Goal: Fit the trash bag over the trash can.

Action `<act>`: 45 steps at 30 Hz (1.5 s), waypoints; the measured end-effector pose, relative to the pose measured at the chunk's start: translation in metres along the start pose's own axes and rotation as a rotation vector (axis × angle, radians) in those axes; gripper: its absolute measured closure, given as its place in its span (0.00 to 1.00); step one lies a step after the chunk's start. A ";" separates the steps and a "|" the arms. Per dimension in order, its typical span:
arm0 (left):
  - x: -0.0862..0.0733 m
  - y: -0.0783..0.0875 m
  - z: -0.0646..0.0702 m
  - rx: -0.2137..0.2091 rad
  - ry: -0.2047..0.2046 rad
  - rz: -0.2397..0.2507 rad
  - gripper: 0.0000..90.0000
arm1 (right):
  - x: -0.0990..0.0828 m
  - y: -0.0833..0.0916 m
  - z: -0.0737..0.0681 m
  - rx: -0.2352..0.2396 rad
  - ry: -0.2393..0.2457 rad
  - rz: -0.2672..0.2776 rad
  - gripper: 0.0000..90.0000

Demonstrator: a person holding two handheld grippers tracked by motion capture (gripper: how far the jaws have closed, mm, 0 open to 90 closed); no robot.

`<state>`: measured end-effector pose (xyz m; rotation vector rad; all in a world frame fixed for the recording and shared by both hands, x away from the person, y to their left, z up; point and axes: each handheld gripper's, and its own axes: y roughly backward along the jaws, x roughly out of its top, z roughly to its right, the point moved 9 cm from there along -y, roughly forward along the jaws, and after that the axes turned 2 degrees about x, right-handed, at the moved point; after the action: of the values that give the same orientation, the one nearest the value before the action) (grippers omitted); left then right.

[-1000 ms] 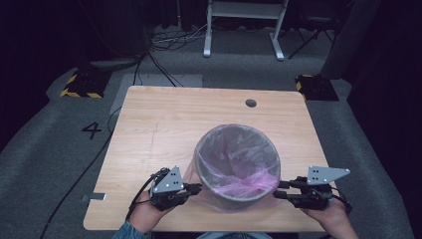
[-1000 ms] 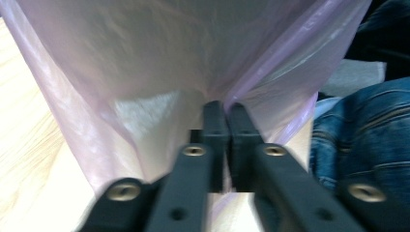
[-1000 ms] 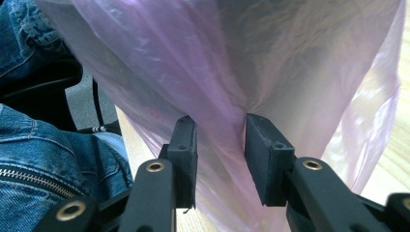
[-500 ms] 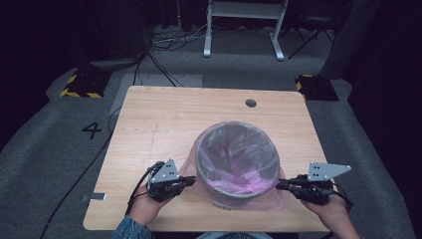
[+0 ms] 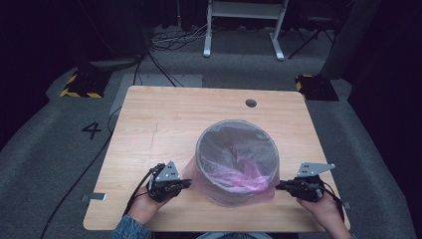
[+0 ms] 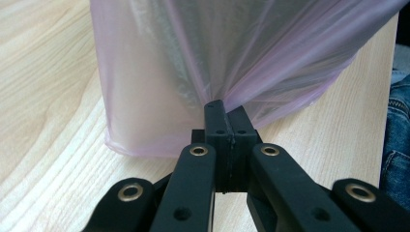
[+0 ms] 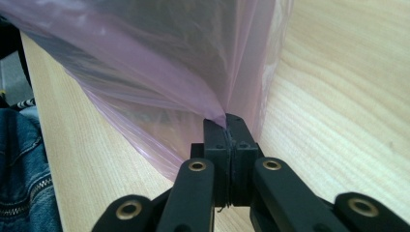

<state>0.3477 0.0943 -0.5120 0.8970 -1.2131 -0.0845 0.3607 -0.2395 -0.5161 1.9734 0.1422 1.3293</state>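
A round grey bin [image 5: 200, 149] stands on the wooden table [image 5: 164, 124], lined with a thin pink translucent bag [image 5: 239, 196] whose edge is folded down over its outside. My left gripper [image 5: 188, 183] is at the bin's lower left side, shut on the bag's film. In the left gripper view the jaws [image 6: 221, 108] meet on a pinch of pink film [image 6: 193, 58]. My right gripper [image 5: 277, 186] is at the bin's lower right side. In the right gripper view its jaws [image 7: 226, 121] are shut on the film [image 7: 159, 63], which stretches taut from them.
The table has a small round hole [image 5: 251, 103] near its far right. The person's denim-clad legs [image 7: 19, 159] lie at the near edge. Cables [image 5: 94, 164] trail off the table's left. A white frame [image 5: 244, 30] stands on the floor behind.
Both hands have sunk toward the tabletop, drawing the bag's skirt further down the bin's outside. The right gripper's jaws have come together on the film.
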 end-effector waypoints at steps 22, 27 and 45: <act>0.025 0.024 0.002 -0.064 0.018 0.197 0.49 | 0.031 0.031 -0.021 0.088 0.089 0.174 0.46; 0.044 0.021 0.019 -0.059 -0.052 0.198 0.56 | 0.049 0.038 -0.021 0.088 0.131 0.193 0.45; 0.050 0.031 0.018 0.035 -0.088 0.202 1.00 | 0.071 0.053 0.022 -0.081 0.034 0.187 1.00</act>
<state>0.3403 0.0800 -0.4526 0.8026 -1.3845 0.0604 0.3955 -0.2553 -0.4330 1.9335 -0.0805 1.4642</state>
